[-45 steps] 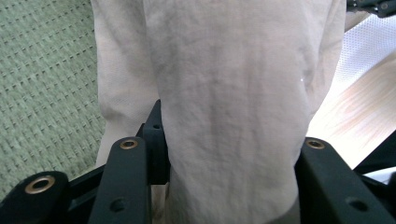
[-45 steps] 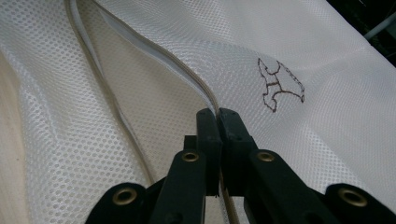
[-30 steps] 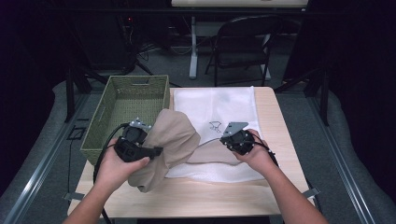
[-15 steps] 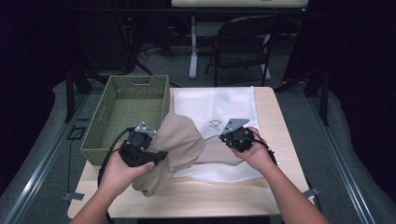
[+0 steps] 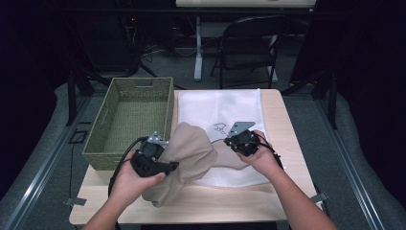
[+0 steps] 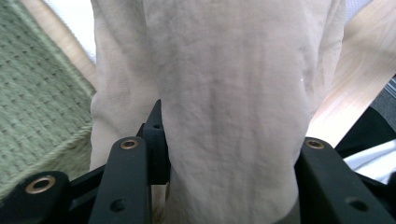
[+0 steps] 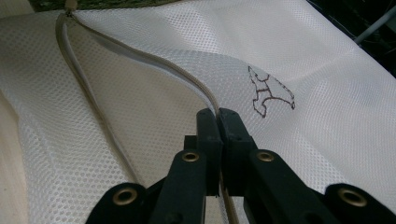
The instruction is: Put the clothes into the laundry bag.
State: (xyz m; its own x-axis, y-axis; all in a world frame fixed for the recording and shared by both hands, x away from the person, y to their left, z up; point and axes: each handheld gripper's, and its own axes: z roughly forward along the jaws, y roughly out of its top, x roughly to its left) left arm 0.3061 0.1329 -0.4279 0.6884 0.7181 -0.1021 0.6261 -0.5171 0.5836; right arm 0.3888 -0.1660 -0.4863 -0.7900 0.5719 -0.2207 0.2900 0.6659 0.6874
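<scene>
Between left jaws: beige cloth [image 6: 229,116] (bunched)

Beige cloth, white mesh, green basket

The bunched cloth [image 5: 189,158] is plain beige with a faint crinkled weave. The mesh bag [image 5: 220,108] is white, finely honeycombed, edged with a pale cream band and marked with a small dark outline drawing, perhaps an animal. The woven basket [image 5: 130,120] is olive green. Both the left tool [image 5: 165,158] and the right tool [image 7: 217,116] are black with brass-coloured rivets. The bench [image 5: 282,120] is light wood.
</scene>
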